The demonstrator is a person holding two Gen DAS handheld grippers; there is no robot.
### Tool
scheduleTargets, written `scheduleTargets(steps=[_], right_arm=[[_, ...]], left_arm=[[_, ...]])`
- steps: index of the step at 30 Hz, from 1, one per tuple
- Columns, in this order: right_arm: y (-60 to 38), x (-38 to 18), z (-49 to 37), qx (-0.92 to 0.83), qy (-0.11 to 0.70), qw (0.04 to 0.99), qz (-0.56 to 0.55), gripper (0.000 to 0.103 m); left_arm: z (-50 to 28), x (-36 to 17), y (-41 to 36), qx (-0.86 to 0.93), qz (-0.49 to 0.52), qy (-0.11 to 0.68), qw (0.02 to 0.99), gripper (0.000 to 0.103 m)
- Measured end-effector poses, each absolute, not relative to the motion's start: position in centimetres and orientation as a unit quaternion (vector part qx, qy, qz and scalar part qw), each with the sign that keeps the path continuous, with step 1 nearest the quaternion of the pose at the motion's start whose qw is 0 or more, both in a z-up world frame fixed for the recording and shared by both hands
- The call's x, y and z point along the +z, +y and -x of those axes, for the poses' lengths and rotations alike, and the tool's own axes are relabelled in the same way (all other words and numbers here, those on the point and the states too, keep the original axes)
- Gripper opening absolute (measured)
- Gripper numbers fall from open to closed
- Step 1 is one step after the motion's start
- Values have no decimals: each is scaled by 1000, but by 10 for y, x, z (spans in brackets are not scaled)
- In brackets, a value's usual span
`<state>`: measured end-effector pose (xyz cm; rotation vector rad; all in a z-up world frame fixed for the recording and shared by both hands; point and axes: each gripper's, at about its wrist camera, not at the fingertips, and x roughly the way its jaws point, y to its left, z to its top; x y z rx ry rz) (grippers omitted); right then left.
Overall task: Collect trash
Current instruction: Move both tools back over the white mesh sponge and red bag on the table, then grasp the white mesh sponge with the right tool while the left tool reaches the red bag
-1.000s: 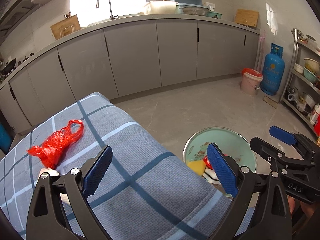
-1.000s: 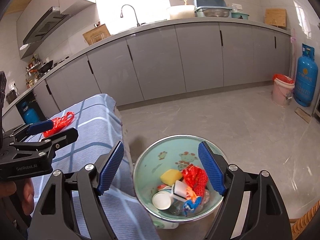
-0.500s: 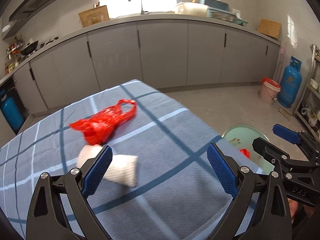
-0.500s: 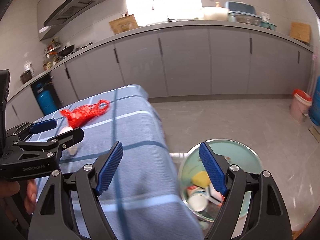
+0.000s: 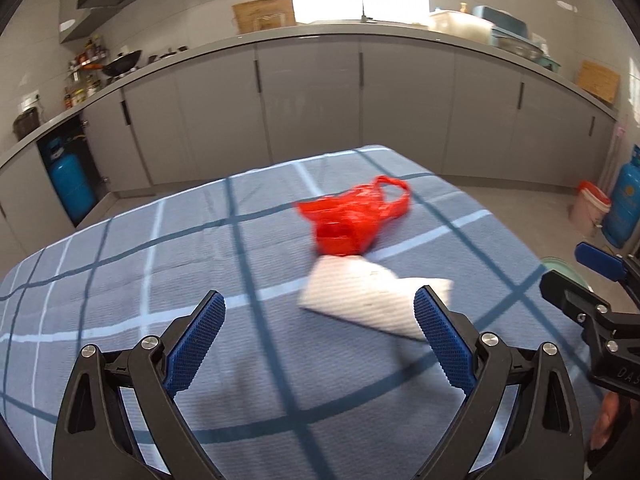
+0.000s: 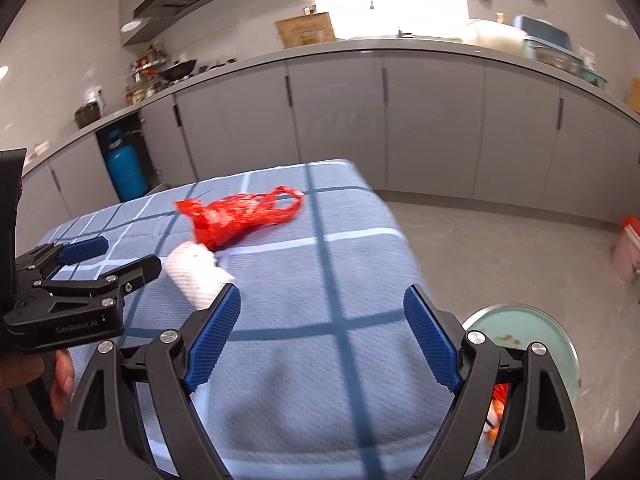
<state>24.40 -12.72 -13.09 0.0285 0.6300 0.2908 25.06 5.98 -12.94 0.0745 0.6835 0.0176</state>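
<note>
A crumpled red plastic bag (image 5: 354,216) lies on the blue checked tablecloth (image 5: 200,264), with a white crumpled paper towel (image 5: 368,300) touching its near side. Both also show in the right wrist view: the bag (image 6: 240,218) and the towel (image 6: 196,272). My left gripper (image 5: 318,344) is open and empty, hovering over the cloth just short of the towel. My right gripper (image 6: 322,340) is open and empty above the table's right part. The pale green trash bin (image 6: 532,332) stands on the floor to the right, holding trash.
Grey kitchen cabinets (image 5: 312,96) run along the back wall. A blue gas cylinder (image 5: 72,184) stands at the left, another (image 5: 624,208) at the right beside a pink bucket (image 5: 592,208). The table's right edge (image 6: 404,240) drops to the tiled floor.
Both grippers have swung left from the bin toward the table. The red bag and white towel now sit near the middle of both views. Both grippers stay open.
</note>
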Motion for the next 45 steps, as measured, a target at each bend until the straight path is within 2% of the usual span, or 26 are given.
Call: scheduleTargets(steps=[10,20,22,25,26,27,30,36,45], right_arm=[[-55,-135,-270,210,321,923,31,84],[-23,-156,-292,226,365,901,59,82],[-20,-160,-294,236,383,890,67,70],[-17,-167,-293,245,403,878,76,48],[-17,-167,-291,246,403,878,77,31],[-18,-166,-289,251,404,877,70,26],[-24,-160,-277,262,400,876,65,22],[-64,-144,-249,237,380,894,22,22],[-133,-139,-251,132,356,925,-8,22]], left_arm=[[-252,-139,138,83,10,349,933,94],[-253,-145,155,90,27,353,931,94],[-253,-146,155,90,28,353,931,94],[-251,-144,154,88,26,351,932,94],[-251,-143,153,88,25,350,932,94],[-250,-142,153,89,24,349,933,94],[-249,-138,150,86,23,347,934,94],[-253,-127,129,56,17,339,939,94],[-299,-120,68,-2,-31,319,947,94]])
